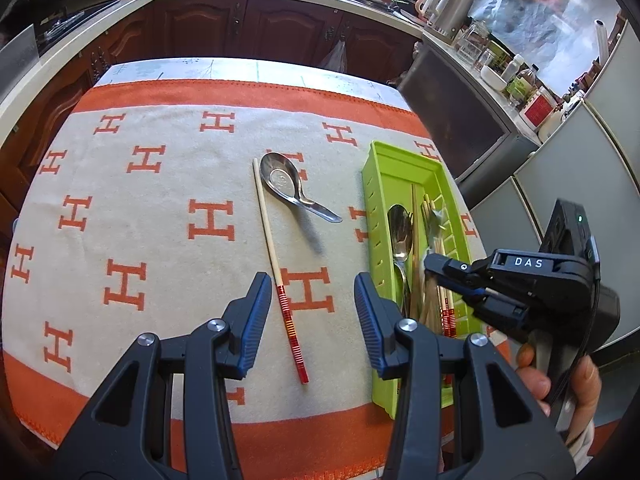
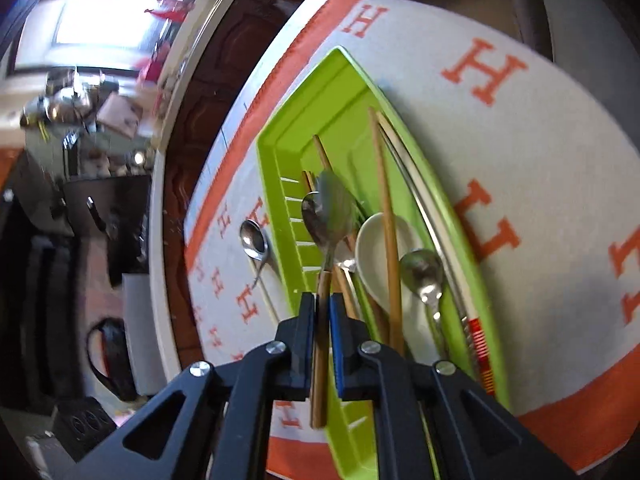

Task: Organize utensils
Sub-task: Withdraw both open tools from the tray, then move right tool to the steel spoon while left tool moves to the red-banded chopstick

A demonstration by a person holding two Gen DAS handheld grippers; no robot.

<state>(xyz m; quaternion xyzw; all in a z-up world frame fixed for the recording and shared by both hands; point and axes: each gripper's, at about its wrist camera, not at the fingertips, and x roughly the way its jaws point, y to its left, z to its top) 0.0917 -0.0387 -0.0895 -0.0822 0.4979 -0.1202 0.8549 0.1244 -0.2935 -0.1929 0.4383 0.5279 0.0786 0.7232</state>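
A lime-green utensil tray (image 1: pixel 394 166) lies on the right of the H-patterned cloth, holding spoons and chopsticks. On the cloth to its left lie a metal soup spoon (image 1: pixel 282 182) and a single chopstick with a red end (image 1: pixel 276 264). My left gripper (image 1: pixel 312 290) hovers open over that chopstick's red end. A hand holds my right gripper (image 1: pixel 434 266) above the tray. In the right wrist view, that right gripper (image 2: pixel 322 302) is shut on a wooden-handled spoon (image 2: pixel 328 216), its handle between the fingers, over the tray (image 2: pixel 276 152).
Inside the tray lie a white ceramic spoon (image 2: pixel 374 240), a small metal spoon (image 2: pixel 422 268), wooden chopsticks (image 2: pixel 386 200) and a red-ended chopstick (image 2: pixel 478 336). Kitchen counters and brown cabinets (image 1: pixel 256 26) ring the table. Grey appliances (image 1: pixel 460 112) stand close to the right.
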